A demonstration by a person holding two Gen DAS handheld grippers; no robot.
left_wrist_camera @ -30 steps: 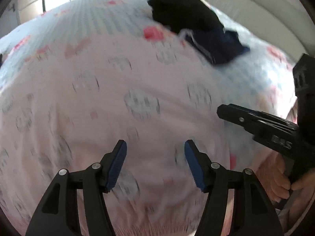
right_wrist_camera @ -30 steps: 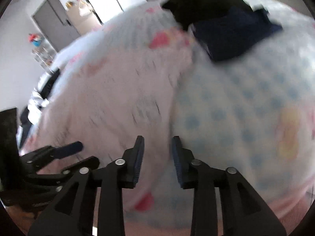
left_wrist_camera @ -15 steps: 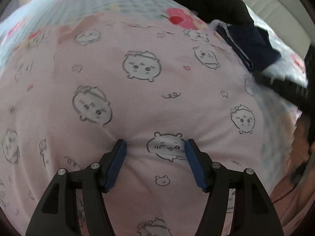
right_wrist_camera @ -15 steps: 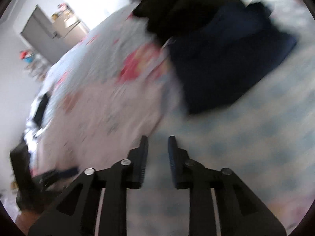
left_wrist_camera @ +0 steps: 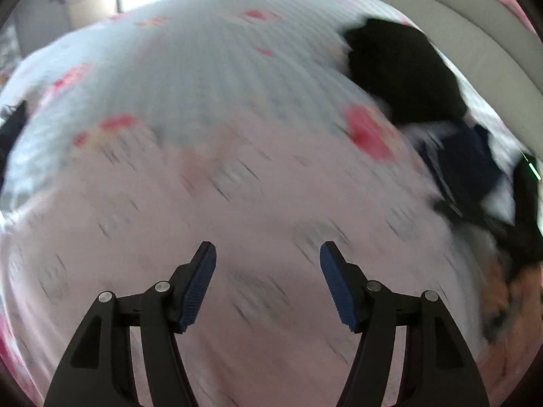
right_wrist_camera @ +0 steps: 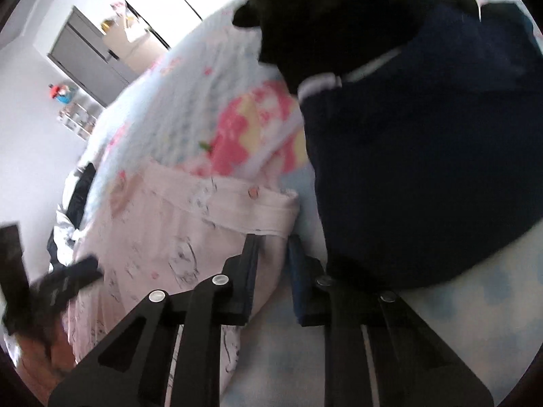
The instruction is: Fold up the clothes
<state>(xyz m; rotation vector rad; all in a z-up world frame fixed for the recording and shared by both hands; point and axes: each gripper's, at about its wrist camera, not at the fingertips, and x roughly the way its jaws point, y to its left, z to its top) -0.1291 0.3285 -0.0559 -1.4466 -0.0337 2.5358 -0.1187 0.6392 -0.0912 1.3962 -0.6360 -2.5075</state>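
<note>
Right gripper: its jaws have just been closing and are now narrowed around the corner of the pink garment; whether the pads already press the cloth cannot be told.
Left gripper: held wide above the pink garment, with nothing between the blue pads.
Pink garment: laid flat on the bed, printed with small cartoon figures; its hemmed corner, with a button, is seen at the right gripper's tips.
Navy garment: lying just beside the pink corner.
Black garment: heaped beyond the navy one, touching it.
Bedsheet: pale blue check with pink and yellow motifs, spread under all the clothes.
</note>
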